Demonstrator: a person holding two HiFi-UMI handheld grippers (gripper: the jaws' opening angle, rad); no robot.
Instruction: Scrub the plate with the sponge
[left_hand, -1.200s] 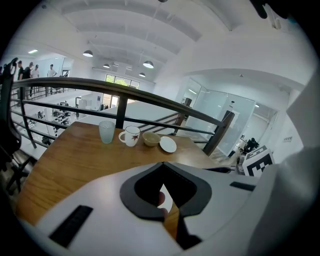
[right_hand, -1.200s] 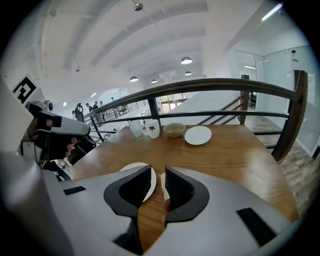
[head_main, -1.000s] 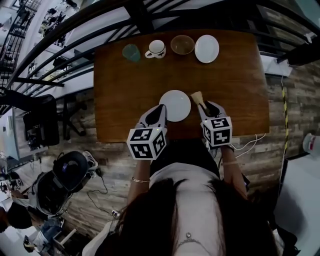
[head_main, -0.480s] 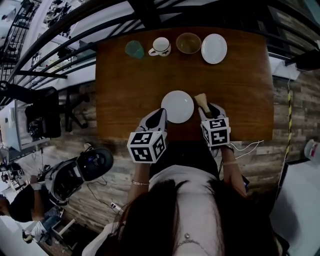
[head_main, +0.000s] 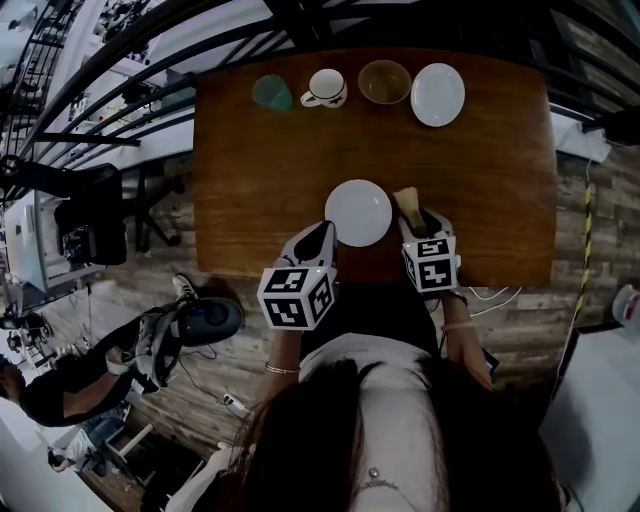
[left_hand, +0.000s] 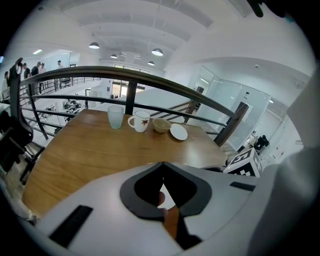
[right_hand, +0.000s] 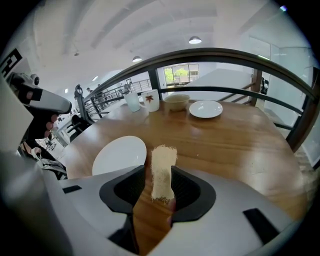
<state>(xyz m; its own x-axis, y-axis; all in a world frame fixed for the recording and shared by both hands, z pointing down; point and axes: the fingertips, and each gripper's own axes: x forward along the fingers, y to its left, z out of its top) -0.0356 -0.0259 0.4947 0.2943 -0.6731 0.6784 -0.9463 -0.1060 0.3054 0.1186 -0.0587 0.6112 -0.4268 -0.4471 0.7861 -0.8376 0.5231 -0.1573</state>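
Observation:
A round white plate (head_main: 358, 212) lies on the wooden table (head_main: 250, 180) near its front edge. My left gripper (head_main: 325, 232) is shut, its tips meeting at the plate's near-left rim; whether they touch the rim I cannot tell. In the left gripper view a sliver of the plate (left_hand: 165, 196) shows behind the closed tips of the left gripper (left_hand: 162, 164). A tan sponge (head_main: 406, 203) stands on edge just right of the plate. My right gripper (head_main: 413, 216) has just been opening. The sponge (right_hand: 162, 170) stands between the spread jaws of the right gripper (right_hand: 159, 175), with wood showing on its left.
Along the table's far edge stand a teal glass (head_main: 271, 93), a white mug (head_main: 328, 88), a bowl (head_main: 385, 82) and a second white plate (head_main: 438, 94). A dark railing (right_hand: 210, 52) runs behind the table. A person (head_main: 70, 385) is on the floor at left.
Both grippers have sunk a little toward the table, the right one more, with the sponge now down on the wood. The plate has not moved.

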